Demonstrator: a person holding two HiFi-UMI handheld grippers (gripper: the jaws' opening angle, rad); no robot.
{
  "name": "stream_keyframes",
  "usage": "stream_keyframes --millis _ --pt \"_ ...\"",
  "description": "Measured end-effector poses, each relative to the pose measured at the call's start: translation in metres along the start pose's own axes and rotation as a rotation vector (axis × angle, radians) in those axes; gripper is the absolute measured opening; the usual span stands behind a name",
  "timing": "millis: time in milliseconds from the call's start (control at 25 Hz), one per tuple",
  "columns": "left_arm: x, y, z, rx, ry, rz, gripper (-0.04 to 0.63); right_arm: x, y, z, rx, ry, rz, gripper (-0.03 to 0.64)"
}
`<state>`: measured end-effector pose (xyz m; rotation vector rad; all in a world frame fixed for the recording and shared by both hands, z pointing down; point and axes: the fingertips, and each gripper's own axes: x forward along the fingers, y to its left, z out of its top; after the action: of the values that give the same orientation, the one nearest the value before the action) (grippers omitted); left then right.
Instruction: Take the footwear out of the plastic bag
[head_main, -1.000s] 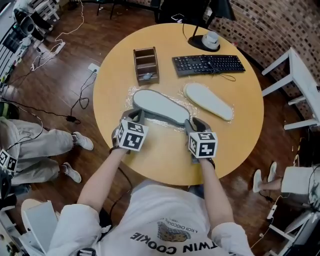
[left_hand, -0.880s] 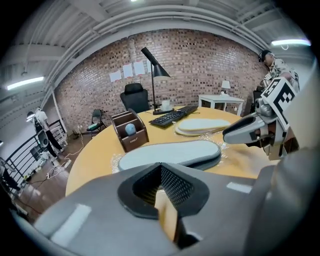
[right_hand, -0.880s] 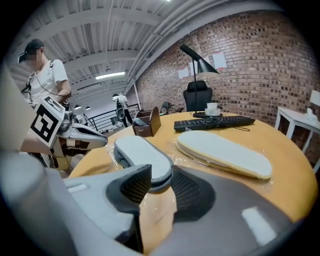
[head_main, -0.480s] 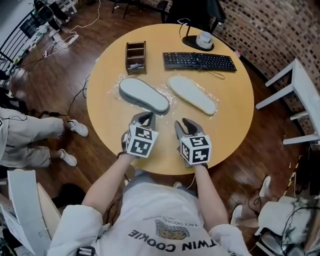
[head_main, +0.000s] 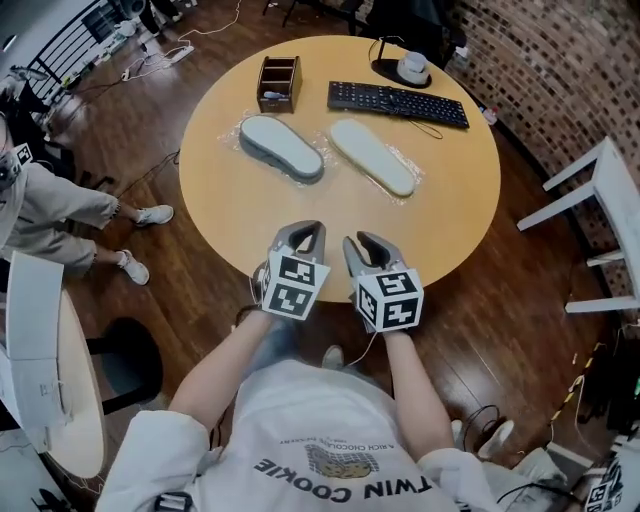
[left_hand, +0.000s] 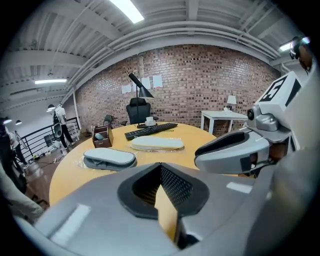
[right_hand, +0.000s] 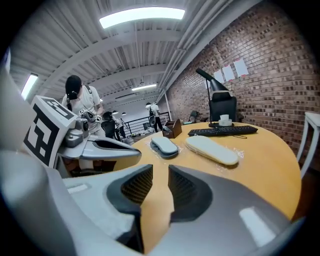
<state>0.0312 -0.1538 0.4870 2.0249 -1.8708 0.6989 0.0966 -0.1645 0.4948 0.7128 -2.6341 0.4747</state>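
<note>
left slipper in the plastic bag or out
Cannot tell: crinkled clear plastic shows round the left slipper, but whether it covers the slipper is unclear.

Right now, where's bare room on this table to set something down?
The table is bare across its near half, from the gray slipper and the pale slipper to the near rim; also the right side below the keyboard. Crowded at the far side: wooden organizer, keyboard, lamp base.

White printed T-shirt (head_main: 320, 445), grey left gripper (head_main: 300, 235), grey right gripper (head_main: 362, 243), black-white marker cubes (head_main: 292, 286)
</note>
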Motion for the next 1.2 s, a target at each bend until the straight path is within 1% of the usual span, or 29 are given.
stream_keyframes --millis 120,320,640,760,880,1200 --pt "-0.016 -0.018 -0.002 -0.036 -0.013 0.028 0.008 -0.021 0.011 -0.004 -0.021 0.0 0.036 0.094" --pt "-0.044 -0.048 -0.003 -0.06 -0.027 0.033 0.008 -0.051 0.023 -0.006 -0.015 -0.014 0.052 0.083" --pt "-0.092 -0.063 -0.009 -0.086 -0.046 0.074 0.008 -0.08 0.06 -0.015 -0.002 -0.033 0.083 0.058" --pt "-0.109 -0.072 -0.018 -0.091 -0.05 0.072 0.008 -0.092 0.074 -0.023 0.01 -0.044 0.078 0.048" --pt "-0.134 -0.082 -0.028 -0.112 -0.065 0.077 0.008 -0.107 0.094 -0.03 0.008 -0.05 0.08 0.041" --pt "-0.216 -0.105 -0.07 -0.135 -0.102 0.082 0.008 -0.162 0.166 -0.06 -0.018 -0.065 0.065 0.038"
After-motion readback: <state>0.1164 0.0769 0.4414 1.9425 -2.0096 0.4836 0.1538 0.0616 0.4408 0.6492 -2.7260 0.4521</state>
